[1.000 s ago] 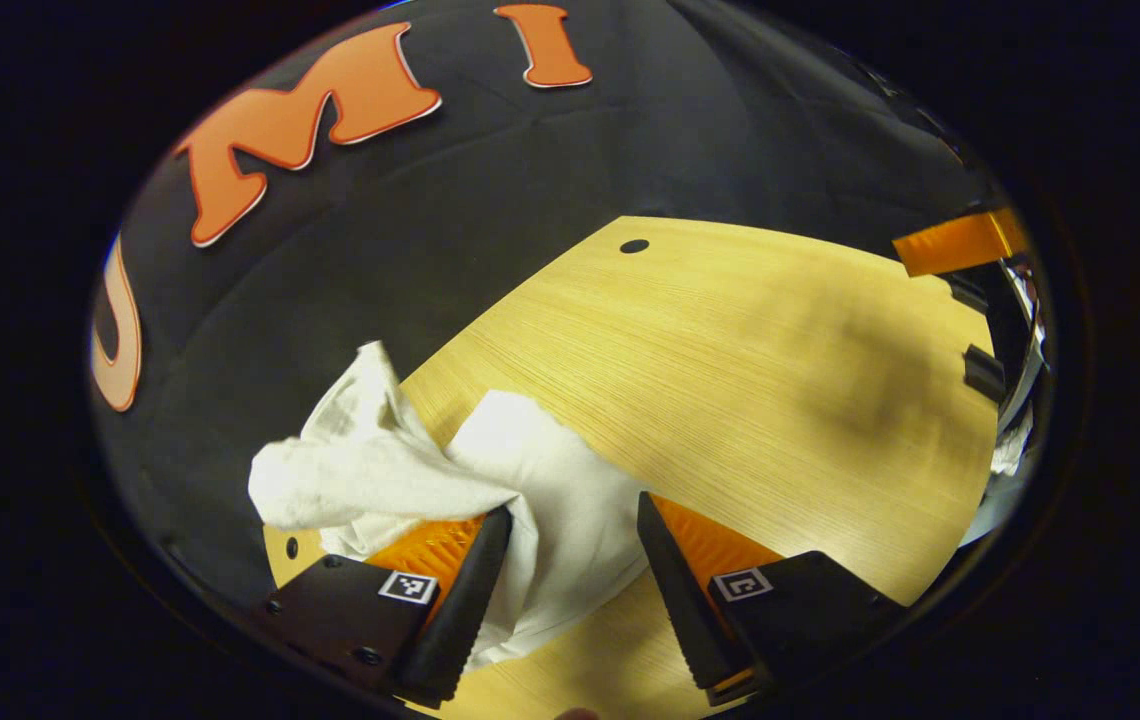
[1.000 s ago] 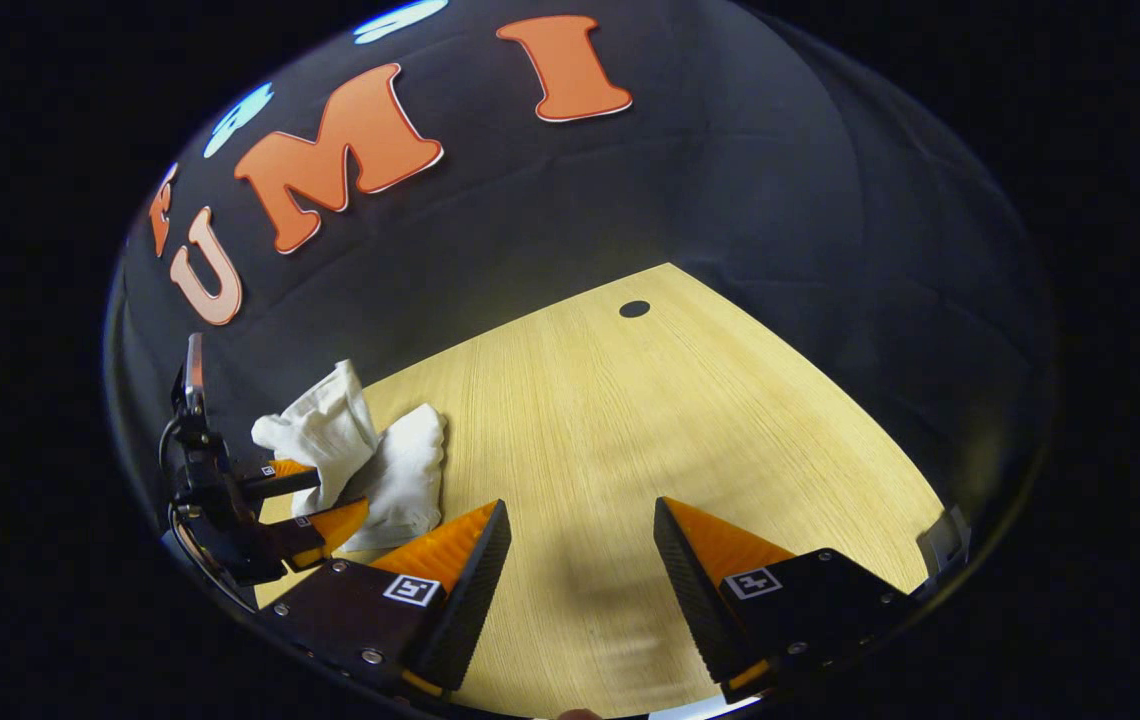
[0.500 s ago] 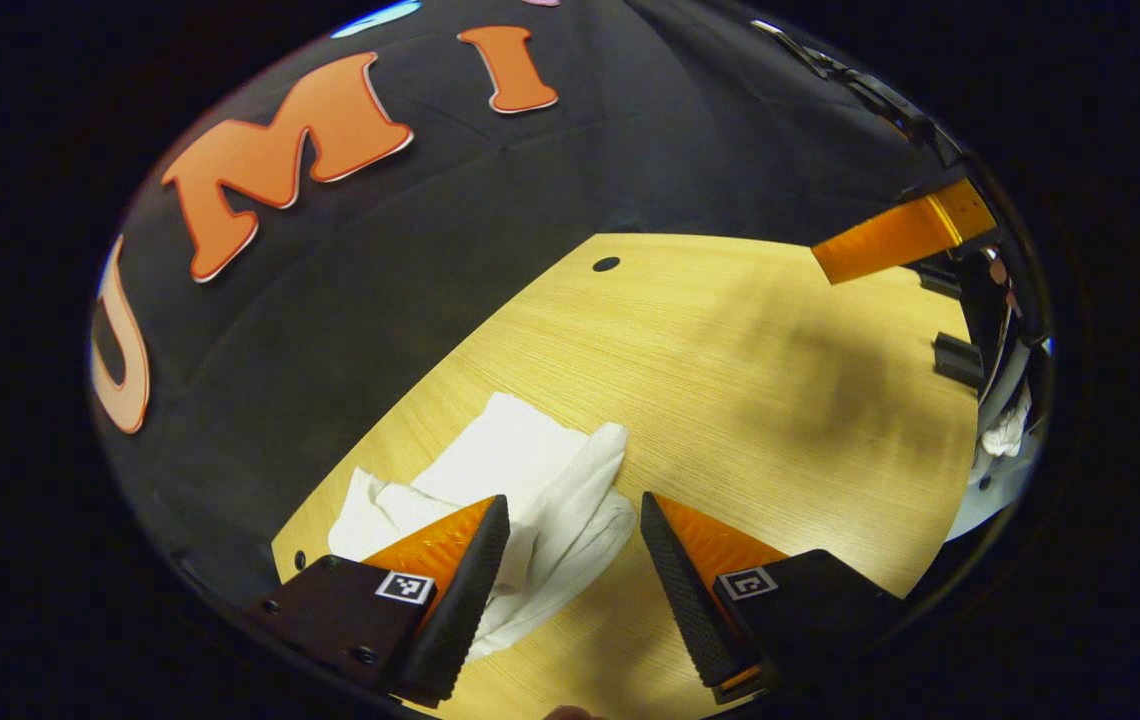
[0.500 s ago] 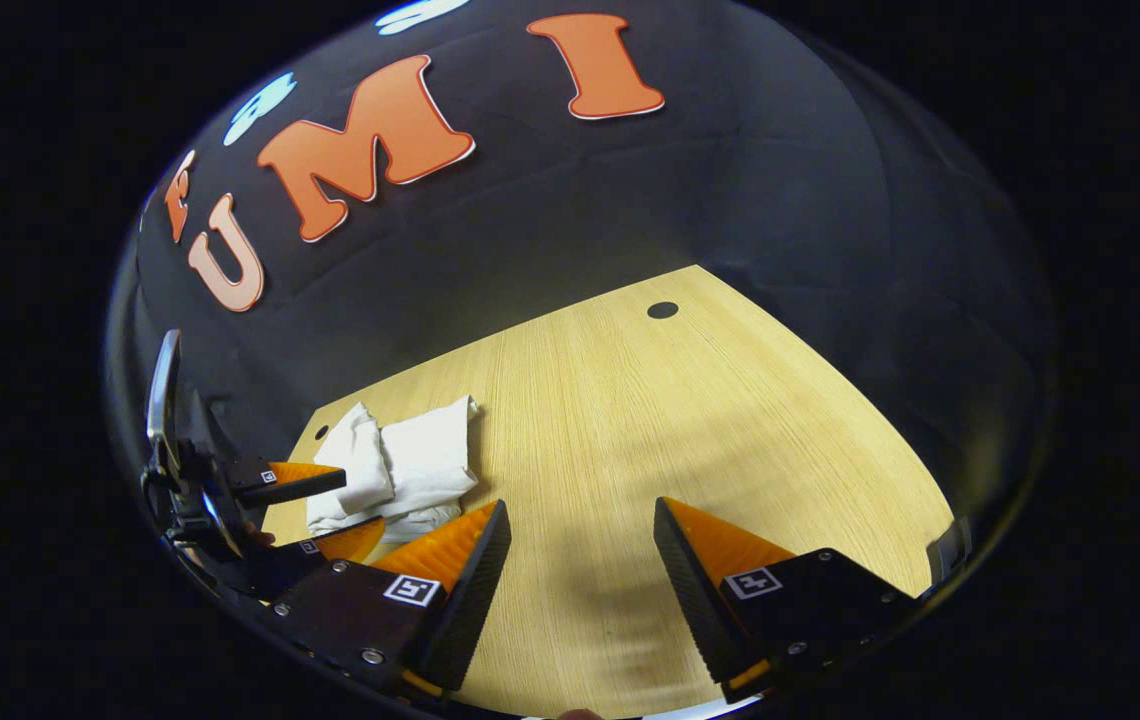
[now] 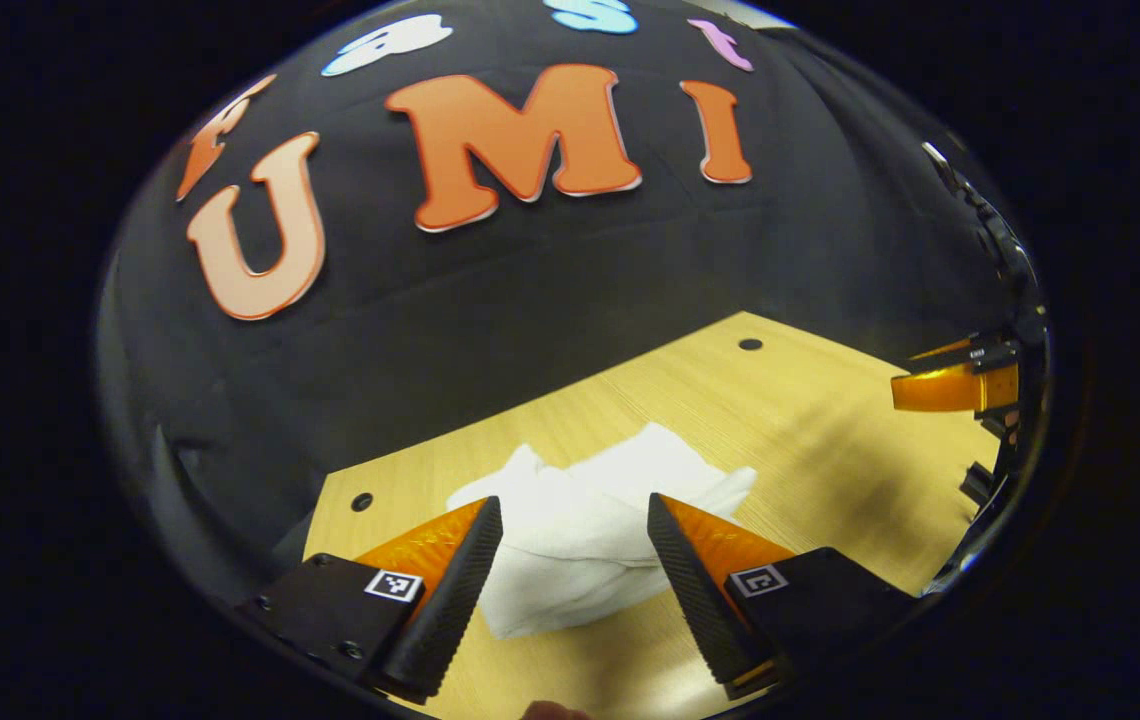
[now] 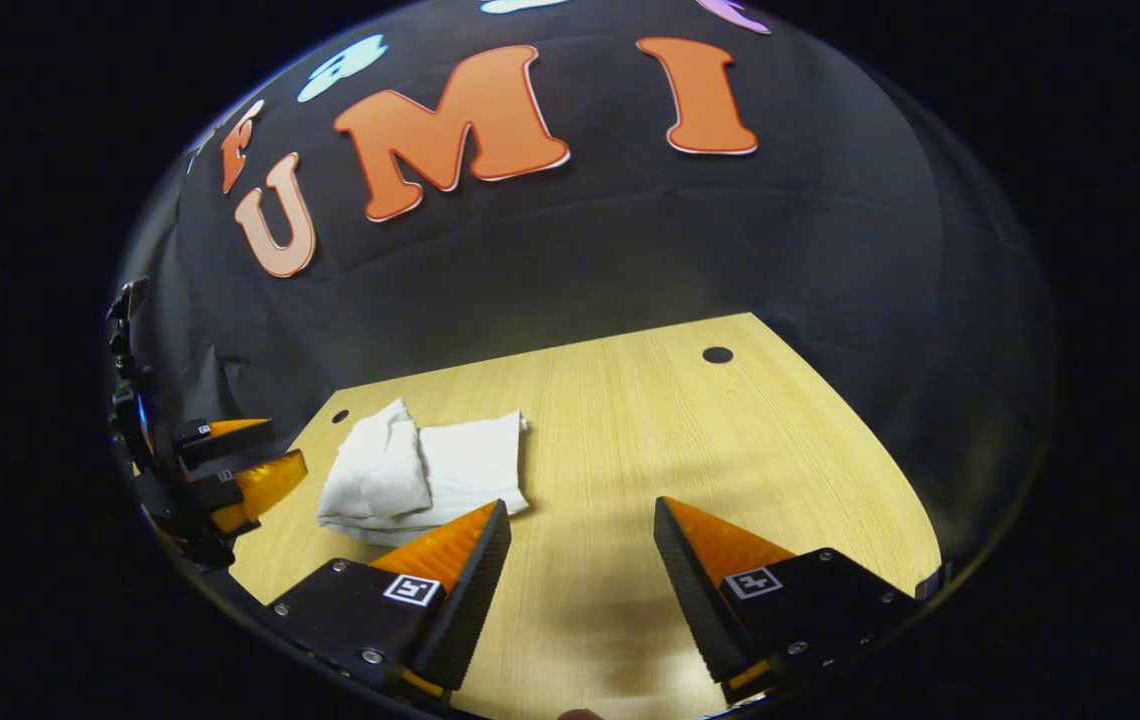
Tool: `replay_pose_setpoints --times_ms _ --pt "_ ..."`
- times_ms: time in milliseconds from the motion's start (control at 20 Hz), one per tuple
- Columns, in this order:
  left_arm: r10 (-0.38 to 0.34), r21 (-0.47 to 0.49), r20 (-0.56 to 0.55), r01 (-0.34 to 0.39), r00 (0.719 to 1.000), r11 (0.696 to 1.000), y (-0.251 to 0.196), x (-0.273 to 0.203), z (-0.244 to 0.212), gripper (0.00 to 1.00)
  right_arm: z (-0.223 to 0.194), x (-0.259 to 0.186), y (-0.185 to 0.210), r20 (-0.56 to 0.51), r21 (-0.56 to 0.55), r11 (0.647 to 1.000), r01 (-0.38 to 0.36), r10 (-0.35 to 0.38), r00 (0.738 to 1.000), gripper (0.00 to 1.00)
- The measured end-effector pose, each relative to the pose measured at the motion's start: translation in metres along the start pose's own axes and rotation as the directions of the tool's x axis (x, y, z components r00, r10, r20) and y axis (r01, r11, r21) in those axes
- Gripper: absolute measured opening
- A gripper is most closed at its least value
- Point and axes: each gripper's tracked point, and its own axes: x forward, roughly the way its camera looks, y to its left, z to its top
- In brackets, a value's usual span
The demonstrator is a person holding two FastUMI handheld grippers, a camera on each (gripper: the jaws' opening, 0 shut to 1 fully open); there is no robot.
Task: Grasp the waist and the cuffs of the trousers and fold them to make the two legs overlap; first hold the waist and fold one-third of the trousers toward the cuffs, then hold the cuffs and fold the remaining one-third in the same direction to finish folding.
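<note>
I see the trousers (image 5: 598, 525) lying on the table (image 5: 810, 440) as a soft white bundle, folded over on itself with rumpled, rounded edges and a few deep creases. The cloth looks like a matte, slightly nubby cotton. In the left gripper view it sits just ahead of my left gripper (image 5: 570, 560), whose ridged, wedge-shaped fingers stand wide apart with nothing pinched between them; the bundle shows through the gap but I can't tell whether either finger touches it. The table is pale wood with fine straight grain and small round dark holes near its far corners.

In the right gripper view the trousers (image 6: 425, 478) lie ahead and to the left, near the table's far left corner. My right gripper (image 6: 580, 580) is spread wide too, holding nothing, over bare wood. The left gripper (image 6: 230, 470) shows at that view's left edge, beside the bundle.
</note>
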Motion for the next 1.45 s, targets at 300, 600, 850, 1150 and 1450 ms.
replay_pose_setpoints --times_ms 300,600,850,1150,1450 --pt "0.073 -0.108 0.103 -0.062 0.992 0.992 0.001 0.011 0.000 0.99 0.039 -0.020 0.057 0.112 -0.096 0.995 0.016 -0.006 0.994 0.88" --pt "0.132 -0.208 0.212 -0.087 0.968 0.974 0.009 -0.004 0.011 0.99 0.077 -0.041 0.105 0.225 -0.172 0.985 0.029 0.011 0.974 0.88" --pt "0.174 -0.285 0.302 -0.086 0.937 0.955 0.014 -0.007 0.032 0.99 0.110 -0.061 0.129 0.322 -0.209 0.977 0.033 0.038 0.946 0.90" --pt "0.210 -0.335 0.432 -0.060 0.877 0.940 0.018 -0.006 0.064 0.98 0.142 -0.078 0.145 0.415 -0.225 0.974 0.037 0.062 0.908 0.91" --pt "0.261 -0.361 0.479 -0.083 0.838 0.929 0.024 -0.005 0.077 0.97 0.156 -0.084 0.154 0.468 -0.246 0.968 0.048 0.075 0.881 0.91"
